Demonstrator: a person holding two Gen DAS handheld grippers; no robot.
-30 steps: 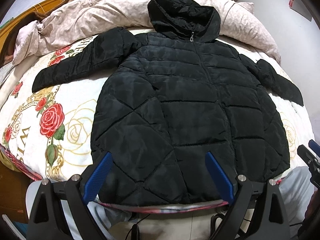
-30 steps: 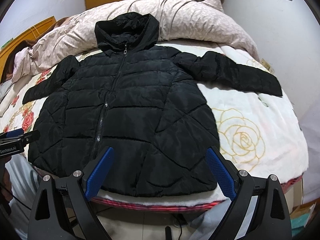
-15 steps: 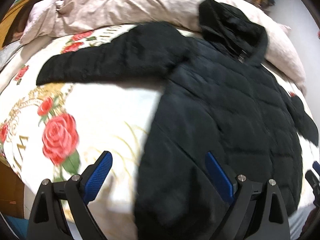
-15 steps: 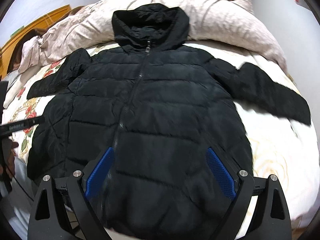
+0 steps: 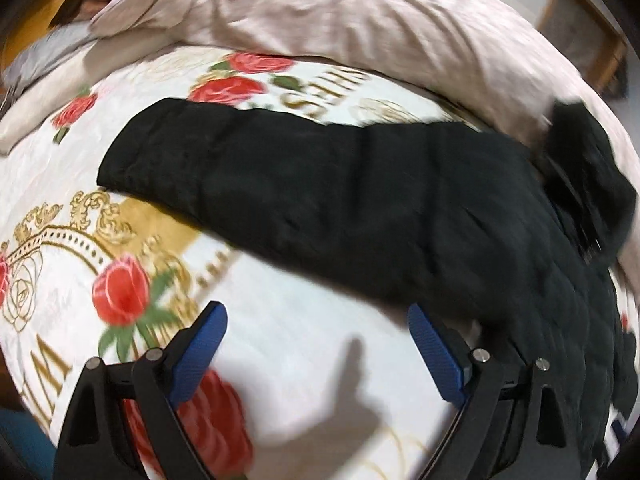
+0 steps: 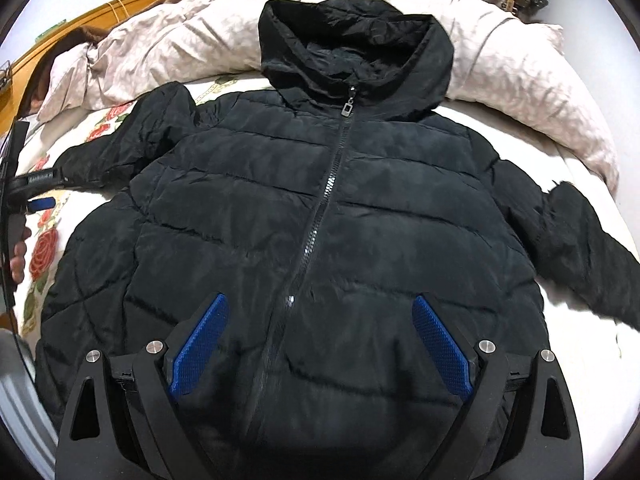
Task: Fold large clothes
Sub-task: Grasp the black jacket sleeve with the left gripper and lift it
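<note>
The jacket [image 6: 320, 208] lies flat under the wide-open right gripper [image 6: 320, 344] — its sleeve [image 5: 280, 184] just ahead of the left gripper [image 5: 316, 352], also spread wide.

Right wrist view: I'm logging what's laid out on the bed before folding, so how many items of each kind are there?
Jacket: 1
Duvet: 1
Bedsheet: 1
Total: 3

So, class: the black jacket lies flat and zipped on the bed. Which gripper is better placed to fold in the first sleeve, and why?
Probably the left. The left gripper is open, just short of the near sleeve stretched across the bedspread. The right gripper, also open, hovers over the jacket body, apart from either sleeve.
</note>
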